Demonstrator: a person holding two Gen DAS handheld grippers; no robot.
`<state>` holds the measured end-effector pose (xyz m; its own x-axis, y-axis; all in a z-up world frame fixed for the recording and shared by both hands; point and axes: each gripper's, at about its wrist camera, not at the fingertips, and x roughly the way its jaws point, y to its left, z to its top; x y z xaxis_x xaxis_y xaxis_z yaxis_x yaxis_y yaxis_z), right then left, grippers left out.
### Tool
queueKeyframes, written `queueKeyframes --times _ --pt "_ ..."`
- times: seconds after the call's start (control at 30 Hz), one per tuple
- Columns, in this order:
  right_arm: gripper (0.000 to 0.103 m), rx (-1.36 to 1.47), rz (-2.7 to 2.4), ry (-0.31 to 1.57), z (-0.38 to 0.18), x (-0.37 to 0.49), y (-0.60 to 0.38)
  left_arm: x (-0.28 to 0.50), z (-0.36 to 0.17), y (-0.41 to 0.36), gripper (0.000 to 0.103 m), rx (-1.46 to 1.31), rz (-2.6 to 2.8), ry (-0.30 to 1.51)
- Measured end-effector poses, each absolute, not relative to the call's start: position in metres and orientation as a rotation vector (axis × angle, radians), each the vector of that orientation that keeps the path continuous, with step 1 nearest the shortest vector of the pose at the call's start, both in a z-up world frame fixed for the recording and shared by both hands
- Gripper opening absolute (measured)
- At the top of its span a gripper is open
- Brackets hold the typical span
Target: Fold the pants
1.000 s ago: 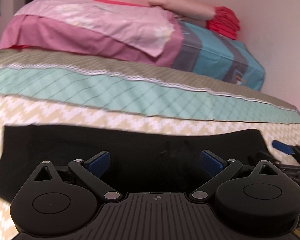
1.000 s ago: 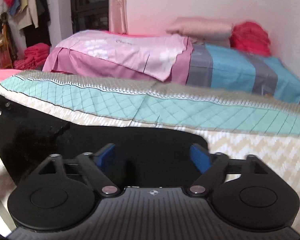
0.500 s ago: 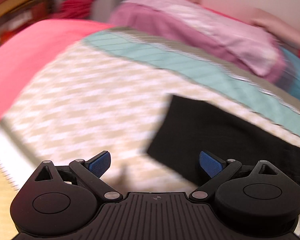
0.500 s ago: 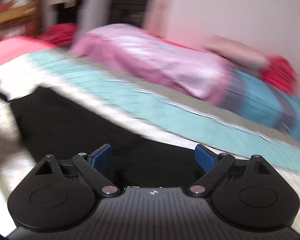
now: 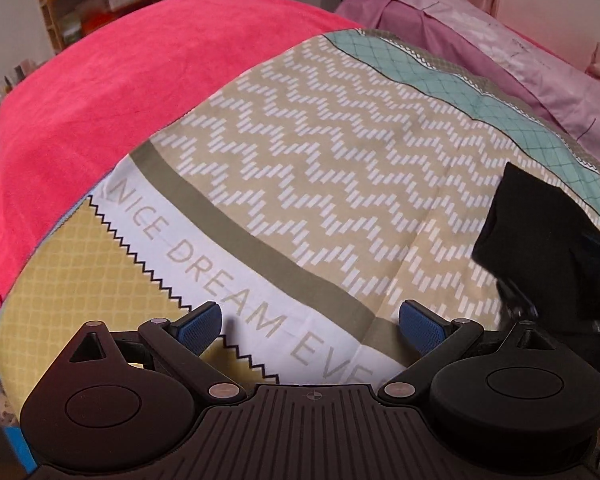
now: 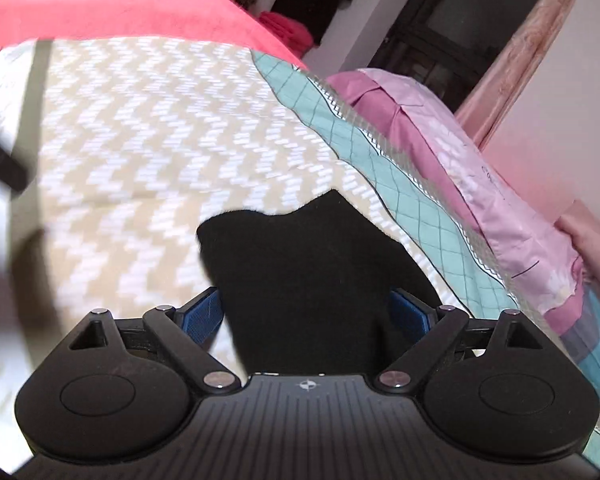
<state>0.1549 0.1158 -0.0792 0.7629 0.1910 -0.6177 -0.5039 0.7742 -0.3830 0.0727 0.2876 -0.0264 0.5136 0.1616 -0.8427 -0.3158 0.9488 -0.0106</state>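
Pants (image 6: 308, 276), black and featureless, run out of sight under the right gripper's (image 6: 306, 314) body, so their near end is hidden; in the left wrist view only a dark corner shows at the right edge. Right jaws gape wide, having just narrowed a touch, cloth lying between the blue pads without being pinched. Left gripper (image 5: 312, 322) spread too, empty over the printed bedspread (image 5: 320, 168), pants well off to its right.

Left hand-held gripper (image 5: 310, 326) jaws wide, empty, over patterned bedsheet (image 5: 340, 152); black pants (image 5: 540, 240) at right edge
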Motion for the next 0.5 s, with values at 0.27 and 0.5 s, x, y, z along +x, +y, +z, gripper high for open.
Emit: queueKeyframes --times 0.27,0.5 --pt "0.023 0.013 0.469 0.751 -0.004 0.197 0.02 0.082 -0.024 0.229 0.103 -0.132 0.126 0.989" --pt "0.022 0.325 0.432 0.716 0.04 0.177 -0.094 0.11 -0.023 0.088 0.103 -0.101 -0.247 0.98"
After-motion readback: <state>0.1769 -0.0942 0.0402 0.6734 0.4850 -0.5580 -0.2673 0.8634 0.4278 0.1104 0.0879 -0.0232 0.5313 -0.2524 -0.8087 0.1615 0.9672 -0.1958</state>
